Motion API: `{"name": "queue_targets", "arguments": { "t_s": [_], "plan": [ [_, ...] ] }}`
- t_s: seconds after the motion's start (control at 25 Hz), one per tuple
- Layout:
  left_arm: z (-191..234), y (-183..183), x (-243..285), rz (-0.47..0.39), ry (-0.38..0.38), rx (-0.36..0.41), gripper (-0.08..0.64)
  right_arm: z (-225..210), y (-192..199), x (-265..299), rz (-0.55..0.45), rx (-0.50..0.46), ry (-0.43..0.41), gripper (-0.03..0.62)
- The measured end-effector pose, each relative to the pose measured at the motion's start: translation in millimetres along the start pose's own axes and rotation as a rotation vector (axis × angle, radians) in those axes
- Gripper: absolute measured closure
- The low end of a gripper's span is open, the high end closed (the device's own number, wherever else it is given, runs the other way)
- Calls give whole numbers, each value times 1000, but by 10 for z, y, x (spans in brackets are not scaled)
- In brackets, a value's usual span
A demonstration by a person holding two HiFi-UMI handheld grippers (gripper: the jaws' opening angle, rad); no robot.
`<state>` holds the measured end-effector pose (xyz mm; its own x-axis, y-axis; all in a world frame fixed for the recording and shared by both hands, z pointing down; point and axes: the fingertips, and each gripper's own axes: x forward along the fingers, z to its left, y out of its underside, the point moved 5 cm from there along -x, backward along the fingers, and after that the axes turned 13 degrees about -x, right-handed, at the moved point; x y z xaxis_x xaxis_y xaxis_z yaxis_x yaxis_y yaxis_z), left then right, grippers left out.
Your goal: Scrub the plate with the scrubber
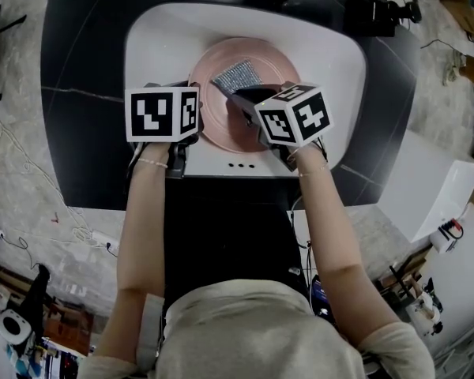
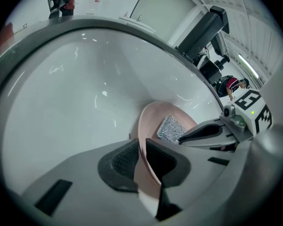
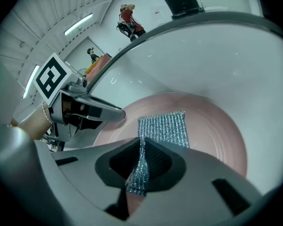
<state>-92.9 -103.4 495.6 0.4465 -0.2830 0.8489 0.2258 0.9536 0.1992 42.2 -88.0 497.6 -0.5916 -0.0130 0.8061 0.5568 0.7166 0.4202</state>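
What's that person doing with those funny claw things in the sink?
A person is working on a dish with a two-jaw gripper in each hand. The left gripper is shut on the rim of a round pink plate inside the white sink. The right gripper pinches a silvery mesh scrubber, whose free end lies on the plate.

White basin [image 1: 324, 50] sunk in black countertop [image 1: 87, 93]; 3 small slots [image 1: 237, 165] in near wall. Speckled grey floor [image 1: 20, 61] around. Bkgd: person in red top [image 3: 129, 20].
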Motion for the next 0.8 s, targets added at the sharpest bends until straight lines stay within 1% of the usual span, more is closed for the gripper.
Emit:
{"name": "queue_targets", "arguments": {
  "t_s": [0.12,0.28,0.32,0.4,0.48,0.6,0.8],
  "plan": [
    [-16,8,-26,-10,3,2,512,-7,7,-24,-6,1,11,549],
    [-44,-31,-85,-38,3,-19,503,11,-34,-88,-18,-1,30,551],
    [-50,-43,-106,-49,3,-27,495,24,-49,-106,-22,-4,33,551],
    [-60,-63,-149,-69,4,-44,442,56,-66,-133,-27,-9,34,552],
    [-86,-75,-189,-81,6,-50,425,78,-65,-160,-25,-13,33,557],
    [-144,-73,-267,-87,14,-37,425,101,-66,-223,-34,-19,37,561],
    [-246,-74,-420,-94,36,-2,425,136,-107,-394,-87,-4,58,565]
  ]
}}
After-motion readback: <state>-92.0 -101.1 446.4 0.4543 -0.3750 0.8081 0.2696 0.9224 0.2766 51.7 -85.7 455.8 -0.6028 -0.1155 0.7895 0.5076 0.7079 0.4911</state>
